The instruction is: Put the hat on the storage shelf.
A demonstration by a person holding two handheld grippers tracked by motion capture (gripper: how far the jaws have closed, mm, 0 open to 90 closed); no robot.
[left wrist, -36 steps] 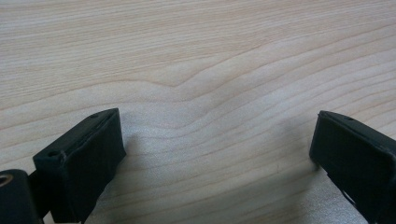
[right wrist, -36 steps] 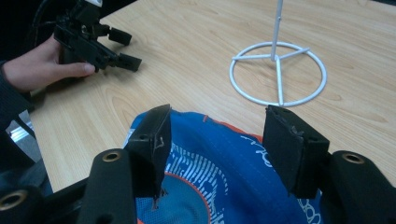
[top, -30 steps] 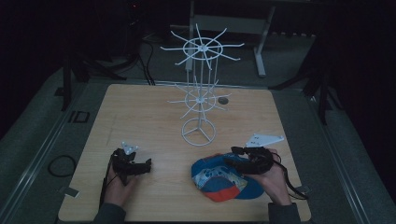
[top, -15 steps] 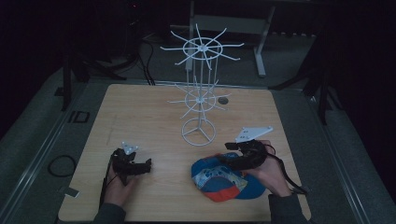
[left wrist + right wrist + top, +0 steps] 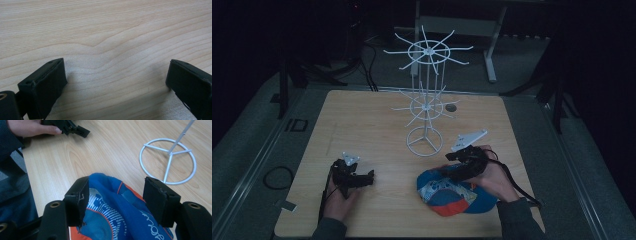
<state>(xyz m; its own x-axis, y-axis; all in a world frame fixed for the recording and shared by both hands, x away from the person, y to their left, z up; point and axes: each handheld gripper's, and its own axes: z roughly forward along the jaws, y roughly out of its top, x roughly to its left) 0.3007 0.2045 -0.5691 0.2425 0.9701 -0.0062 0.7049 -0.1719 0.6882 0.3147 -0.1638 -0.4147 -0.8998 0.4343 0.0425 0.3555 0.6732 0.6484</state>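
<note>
Lying at the desk's (image 5: pixel 362 115) five o'clock for pickup: blue-orange cap (image 5: pixel 112 212), between the right hand-held gripper's (image 5: pixel 117 200) just-widened jaws, unclamped. Left hand-held gripper (image 5: pixel 115 82), seven o'clock, apart, idle.

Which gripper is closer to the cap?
Right. The right gripper straddles a raised fold of the cap, jaws just opening. The left gripper rests on bare table, well off to the cap's side.

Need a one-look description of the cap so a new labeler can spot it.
On the wooden table, look in front of the white wire rack, at the near right. The cap lies there under the right gripper: blue and orange fabric with white print, the one colourful soft thing.
</note>
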